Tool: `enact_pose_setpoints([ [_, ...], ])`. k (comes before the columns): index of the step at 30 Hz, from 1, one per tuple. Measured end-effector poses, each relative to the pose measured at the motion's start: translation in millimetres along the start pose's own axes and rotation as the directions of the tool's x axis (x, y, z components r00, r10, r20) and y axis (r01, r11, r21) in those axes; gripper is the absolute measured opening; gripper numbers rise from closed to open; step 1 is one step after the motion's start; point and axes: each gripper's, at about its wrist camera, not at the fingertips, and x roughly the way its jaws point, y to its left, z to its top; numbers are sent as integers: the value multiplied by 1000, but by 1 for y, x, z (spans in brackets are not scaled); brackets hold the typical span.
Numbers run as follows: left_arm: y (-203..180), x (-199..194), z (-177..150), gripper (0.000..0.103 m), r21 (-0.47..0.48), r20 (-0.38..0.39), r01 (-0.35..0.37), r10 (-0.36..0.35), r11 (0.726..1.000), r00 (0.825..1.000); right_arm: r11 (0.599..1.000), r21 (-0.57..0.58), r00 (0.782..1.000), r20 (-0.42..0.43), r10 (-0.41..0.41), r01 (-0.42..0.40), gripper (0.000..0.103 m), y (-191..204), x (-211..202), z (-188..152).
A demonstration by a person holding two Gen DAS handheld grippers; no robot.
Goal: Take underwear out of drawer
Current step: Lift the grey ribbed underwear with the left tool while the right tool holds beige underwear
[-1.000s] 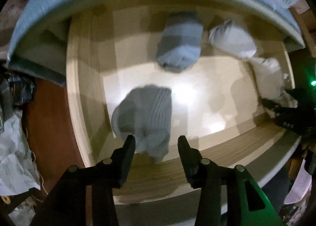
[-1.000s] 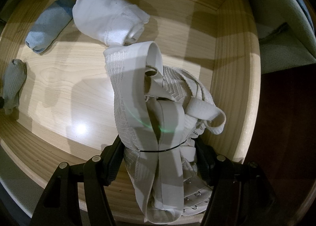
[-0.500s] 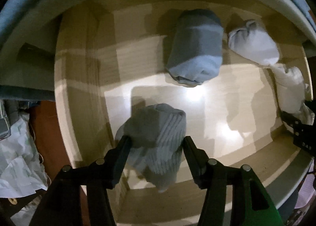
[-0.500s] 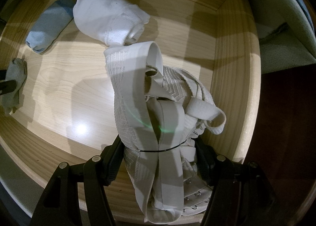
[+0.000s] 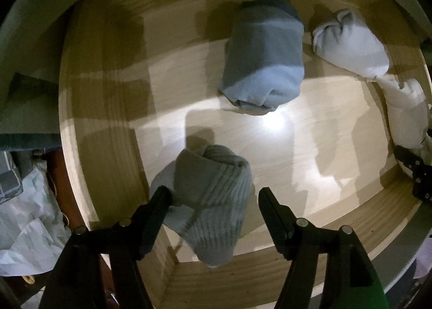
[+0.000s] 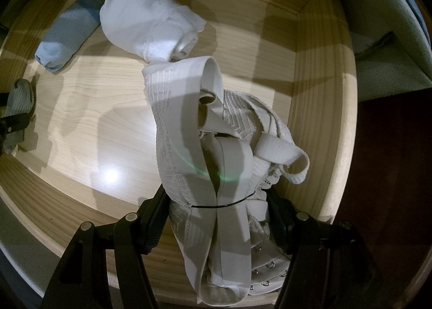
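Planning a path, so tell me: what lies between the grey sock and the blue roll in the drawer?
Nothing: in the left wrist view, only bare, light-glared drawer floor separates the grey sock from the blue roll.

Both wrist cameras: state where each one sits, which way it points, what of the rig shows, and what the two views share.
Left wrist: rides the left gripper, looking down into the drawer's left end at the grey ribbed bundle between its open black fingers.
Right wrist: rides the right gripper, looking down into the right end, fingers closed on the white bra.
Shared: blue roll, white roll, and each view catches the other gripper.
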Motion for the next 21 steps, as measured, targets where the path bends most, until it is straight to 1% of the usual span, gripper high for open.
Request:
enact_pose_setpoints([
  [4,-5,-1,-4,70,20,-5,-10,10,1000,1000,1000,8,1000,-2,-1,1,64,-1,-1,1],
  [8,-14,3,-8,70,42,-10,-44,44,998,999,1000,8,1000,-7,-7,7,64,-2,-1,2],
  [10,-13,4,-7,70,37,-11,-49,50,998,999,1000,10,1000,-6,-6,6,64,-1,0,2],
  [11,-13,4,-6,66,31,-8,-55,55,998,998,1000,10,1000,-5,-8,8,64,-1,0,2],
  [12,-13,3,-6,59,27,-6,-66,66,997,998,1000,12,1000,-6,-10,10,64,-1,0,2],
  [14,-18,3,-1,53,21,-5,-78,78,997,997,1000,14,1000,-7,-19,19,65,0,1,2],
  [18,-15,-1,0,45,2,2,-58,58,998,998,997,-38,998,-12,-68,67,65,8,5,-1],
  [21,-13,-3,-1,39,-5,14,-62,62,998,998,997,-38,998,-8,-63,63,65,9,4,-1],
])
